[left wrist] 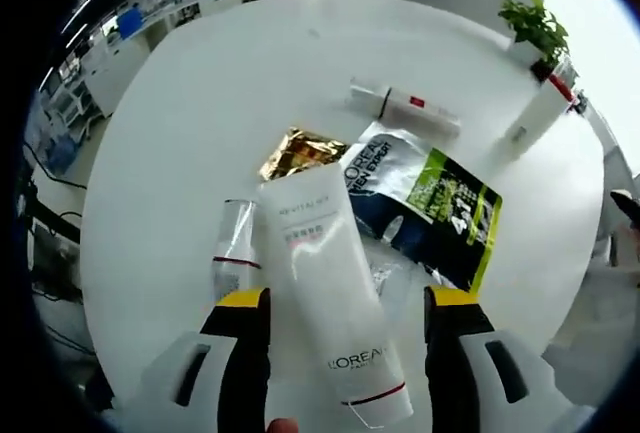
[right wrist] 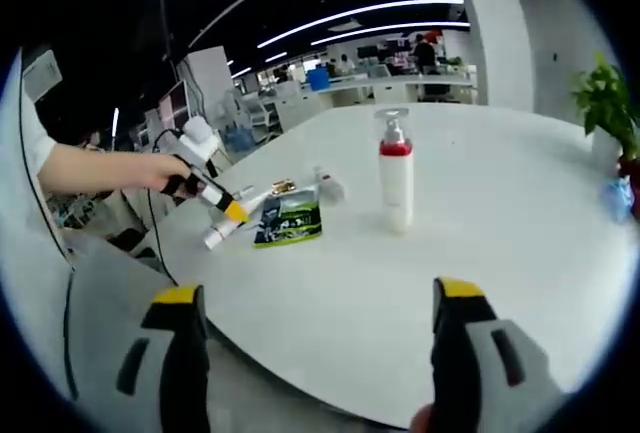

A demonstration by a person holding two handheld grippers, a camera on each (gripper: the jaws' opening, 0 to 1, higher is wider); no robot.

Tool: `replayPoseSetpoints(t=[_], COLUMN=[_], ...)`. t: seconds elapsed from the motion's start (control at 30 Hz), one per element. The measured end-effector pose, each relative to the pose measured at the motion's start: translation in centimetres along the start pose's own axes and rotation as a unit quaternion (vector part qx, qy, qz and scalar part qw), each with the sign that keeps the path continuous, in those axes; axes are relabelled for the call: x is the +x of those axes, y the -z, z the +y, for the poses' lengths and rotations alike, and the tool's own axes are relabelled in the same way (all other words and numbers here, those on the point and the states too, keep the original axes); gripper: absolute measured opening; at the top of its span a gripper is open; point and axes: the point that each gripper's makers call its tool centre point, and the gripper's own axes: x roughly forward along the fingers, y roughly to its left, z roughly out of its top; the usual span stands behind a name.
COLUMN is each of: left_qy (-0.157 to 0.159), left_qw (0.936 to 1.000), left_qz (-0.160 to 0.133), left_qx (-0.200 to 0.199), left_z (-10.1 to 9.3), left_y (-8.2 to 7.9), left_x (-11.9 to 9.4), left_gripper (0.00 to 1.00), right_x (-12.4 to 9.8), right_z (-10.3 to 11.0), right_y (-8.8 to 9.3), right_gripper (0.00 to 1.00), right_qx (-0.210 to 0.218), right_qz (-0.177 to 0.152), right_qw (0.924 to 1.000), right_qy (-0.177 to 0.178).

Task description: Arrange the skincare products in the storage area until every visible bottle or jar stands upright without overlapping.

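White and round, the table (left wrist: 200, 113) sits in an open-plan office with ceiling light strips and desks behind. From the left gripper view, the left gripper (left wrist: 345, 328) has its yellow-tipped jaws spread wide on either side of a white L'Oréal tube (left wrist: 330, 293), which lies flat between them with its cap end toward the camera; whether the jaws touch the tube cannot be told, and they are not closed on it. Just beside the tube's left side lies a smaller clear-topped tube (left wrist: 232, 248). Past the tube's far end lie a crumpled gold foil packet (left wrist: 298, 153) and a dark L'Oréal Men Expert sachet (left wrist: 425, 203) with a green panel, the tube overlapping the sachet's edge. Farther off, a white bottle with a red label (left wrist: 405, 105) lies on its side, and a white pump bottle (left wrist: 535, 118) stands near a potted plant (left wrist: 535, 28). In the right gripper view, the right gripper (right wrist: 320, 348) hangs well apart from everything with its jaws wide open and empty, above the table's near edge; the pump bottle (right wrist: 396, 178) stands upright mid-table, and a person's hand (right wrist: 150, 173) holds the left gripper (right wrist: 232, 211) over the cluster.
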Motion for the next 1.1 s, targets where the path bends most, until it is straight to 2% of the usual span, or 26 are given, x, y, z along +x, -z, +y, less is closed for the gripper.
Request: replayPoseSetpoints(t=[0.23, 0.37, 0.53, 0.63, 0.83, 0.93, 1.1], left_qy=[-0.006, -0.019, -0.027, -0.026, -0.026, -0.027, -0.024], left_qw=[0.9998, 0.9997, 0.9995, 0.9996, 0.9996, 0.9995, 0.9993], left_qz=[0.017, 0.016, 0.018, 0.011, 0.003, -0.013, -0.03], left_qx=[-0.004, 0.001, 0.004, 0.003, 0.01, -0.005, -0.002], left_z=[0.6, 1.3, 1.5, 1.5, 1.4, 1.5, 1.5], left_y=[0.4, 0.0, 0.0, -0.1, -0.2, -0.4, -0.7], left_x=[0.8, 1.0, 1.0, 1.1, 1.0, 0.9, 0.8], left_gripper=[0.53, 0.46, 0.42, 0.37, 0.35, 0.34, 0.34], right_x=[0.1, 0.1, 0.1, 0.1, 0.1, 0.1, 0.1], right_z=[-0.1, -0.2, -0.2, -0.2, -0.2, -0.2, -0.2], right_y=[0.1, 0.1, 0.2, 0.2, 0.2, 0.2, 0.1], right_gripper=[0.94, 0.94, 0.93, 0.93, 0.93, 0.93, 0.93], right_qx=[0.002, 0.002, 0.001, 0.0, -0.002, -0.003, -0.003], right_qz=[0.002, 0.004, 0.007, 0.007, 0.007, 0.006, 0.004], right_qw=[1.0, 1.0, 1.0, 1.0, 1.0, 1.0, 1.0], right_qy=[0.002, 0.004, 0.003, 0.004, 0.005, 0.006, 0.006])
